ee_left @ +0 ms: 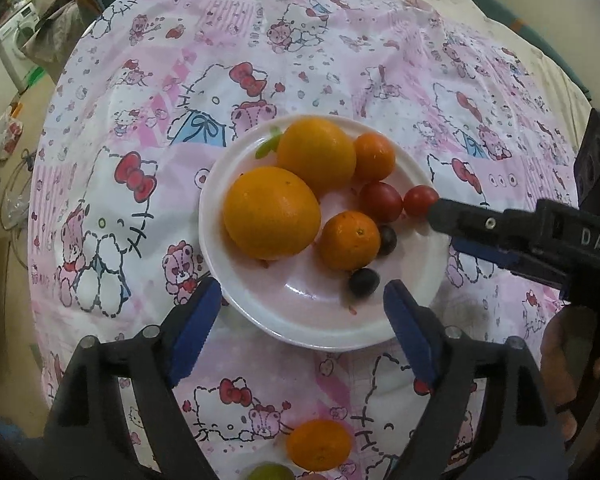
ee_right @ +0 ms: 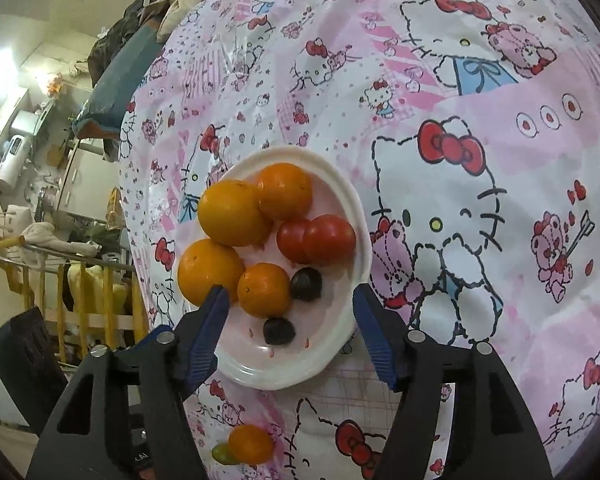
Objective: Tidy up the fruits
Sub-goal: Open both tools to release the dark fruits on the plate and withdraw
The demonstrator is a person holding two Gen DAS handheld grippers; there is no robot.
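Pink cartoon tablecloth (ee_left: 260,40) bears the plate (ee_left: 236,304); both claws gape, grasping nothing.

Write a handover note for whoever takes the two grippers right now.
Left gripper: jaws open, empty, over the plate's near rim.
Right gripper: jaws open, empty, at the plate.
White plate holds two large oranges, two small oranges, two tomatoes, two dark grapes.
Left: a small orange and a green fruit lie on the tablecloth, near side of the plate. Move them next.
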